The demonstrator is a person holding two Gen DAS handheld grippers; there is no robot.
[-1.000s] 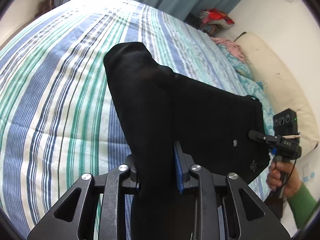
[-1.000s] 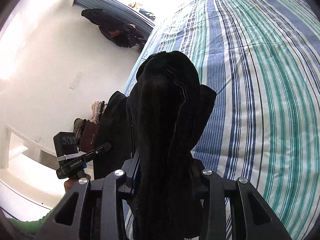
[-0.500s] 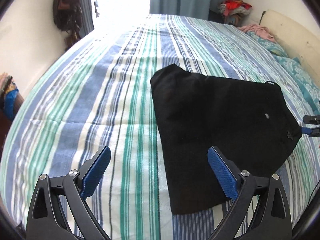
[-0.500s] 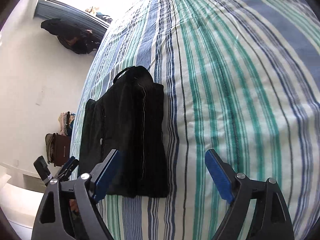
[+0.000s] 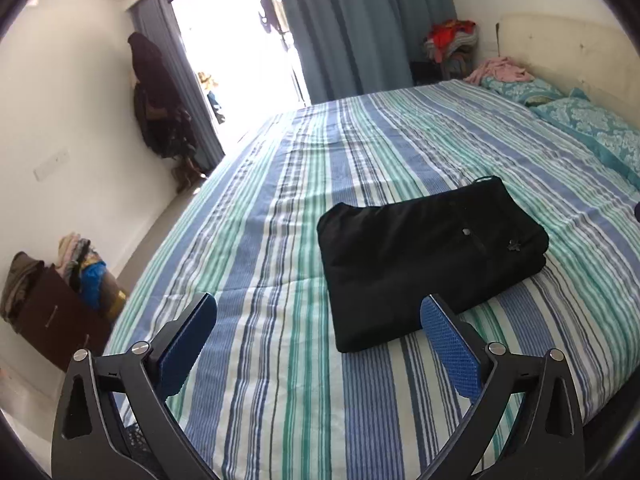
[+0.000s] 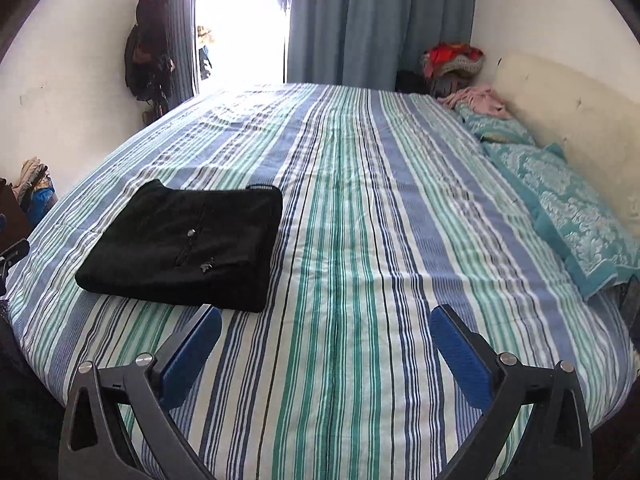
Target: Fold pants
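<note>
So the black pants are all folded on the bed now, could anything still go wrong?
Maybe a little. The pants lie near the striped bedspread's edge, so a bump could slide them off. The left gripper's blue fingers sit right by the bundle's corner as its jaws finish opening, with nothing between them; a careless swing might snag the top layer. The right gripper is opening too, clear of the cloth.

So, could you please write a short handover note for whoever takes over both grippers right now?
Left gripper: jaws opening wide, nothing between them.
Right gripper: the same, jaws opening and empty, over the striped blue, green and white bedspread.
The black fabric pants lie folded in a flat rectangle on the bedspread, touched by neither gripper.
Done: the fold looks complete.
Left: perhaps only a check for neatness.
</note>
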